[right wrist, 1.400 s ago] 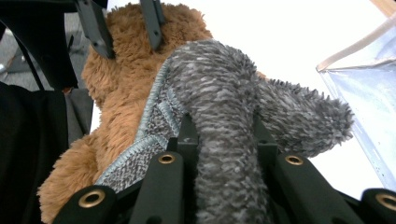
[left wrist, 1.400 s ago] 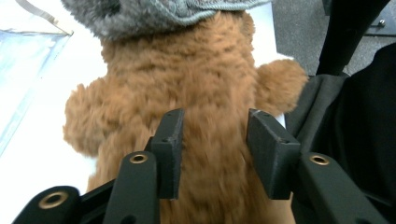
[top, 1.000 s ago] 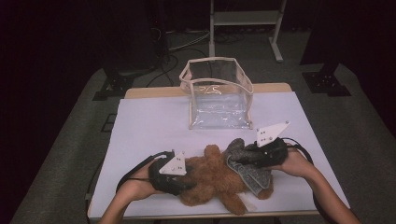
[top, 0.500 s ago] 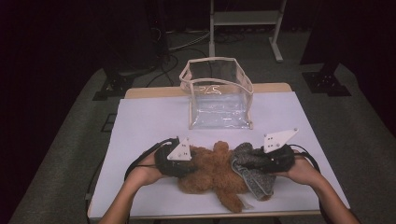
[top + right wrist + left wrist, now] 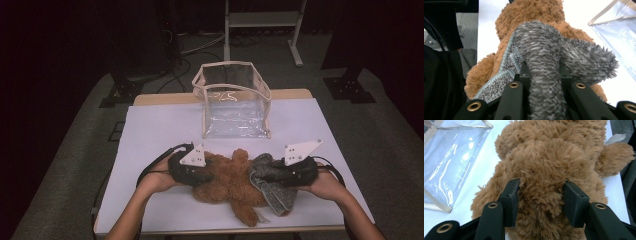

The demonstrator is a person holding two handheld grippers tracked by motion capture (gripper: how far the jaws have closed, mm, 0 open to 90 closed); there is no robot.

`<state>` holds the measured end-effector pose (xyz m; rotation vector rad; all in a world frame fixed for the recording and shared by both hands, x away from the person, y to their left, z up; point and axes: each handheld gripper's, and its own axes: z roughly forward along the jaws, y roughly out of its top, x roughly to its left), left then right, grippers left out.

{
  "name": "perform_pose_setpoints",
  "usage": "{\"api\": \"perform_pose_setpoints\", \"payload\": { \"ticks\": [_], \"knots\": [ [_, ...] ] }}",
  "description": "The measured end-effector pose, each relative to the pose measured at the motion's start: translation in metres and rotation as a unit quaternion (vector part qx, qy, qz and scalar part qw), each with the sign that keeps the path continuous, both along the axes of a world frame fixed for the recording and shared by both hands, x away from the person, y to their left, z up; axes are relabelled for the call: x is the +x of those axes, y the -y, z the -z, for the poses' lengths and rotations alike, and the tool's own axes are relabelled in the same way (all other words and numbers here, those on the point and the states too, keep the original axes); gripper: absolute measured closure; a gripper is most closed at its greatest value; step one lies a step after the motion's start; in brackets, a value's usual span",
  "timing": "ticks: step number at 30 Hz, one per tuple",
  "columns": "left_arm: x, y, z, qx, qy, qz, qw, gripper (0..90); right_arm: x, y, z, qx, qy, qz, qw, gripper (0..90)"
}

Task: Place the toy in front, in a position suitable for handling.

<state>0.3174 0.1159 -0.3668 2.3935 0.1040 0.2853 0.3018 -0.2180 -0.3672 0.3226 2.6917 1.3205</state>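
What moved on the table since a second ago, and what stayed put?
The left gripper slid farther from the person along the brown teddy bear, its fingers clamped on the fur. The bear shifted and spread flatter. The right gripper stayed shut on the grey fuzzy cloth. The clear bag did not move.

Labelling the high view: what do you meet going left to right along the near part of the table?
Left gripper → brown plush bear → grey fuzzy cloth → right gripper, whose fingers are closed on a fold of the cloth.
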Motion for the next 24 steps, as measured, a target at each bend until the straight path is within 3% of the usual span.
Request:
{"api": "perform_pose_setpoints", "payload": {
  "ticks": [4, 7, 14, 21, 23, 24],
  "knots": [
    [-0.002, -0.003, 0.002, 0.004, -0.003, 0.005, 1.0, 50.6, -0.001, -0.01, -0.005, -0.008, 0.021, -0.012, 0.9997, 72.1],
    [-0.004, -0.006, 0.003, -0.005, -0.009, 0.007, 0.9999, 50.6, -0.001, -0.008, -0.004, -0.002, 0.022, -0.012, 0.9997, 72.1],
    [-0.006, -0.01, 0.005, -0.026, -0.025, 0.013, 0.9993, 49.9, -0.004, 0.015, 0.006, 0.049, 0.005, 0.002, 0.9988, 72.4],
    [-0.006, -0.01, 0.005, -0.029, -0.031, 0.015, 0.999, 49.3, -0.008, 0.032, 0.004, 0.046, 0.005, 0.011, 0.9989, 72.4],
    [-0.006, -0.011, 0.006, -0.027, -0.032, 0.013, 0.9991, 49.3, -0.009, 0.042, 0.003, 0.043, 0.007, 0.025, 0.9987, 72.3],
    [-0.005, -0.011, 0.006, -0.024, -0.03, 0.014, 0.9992, 49.2, -0.008, 0.055, 0.007, 0.033, 0.007, 0.046, 0.9984, 72.4]
  ]
}}
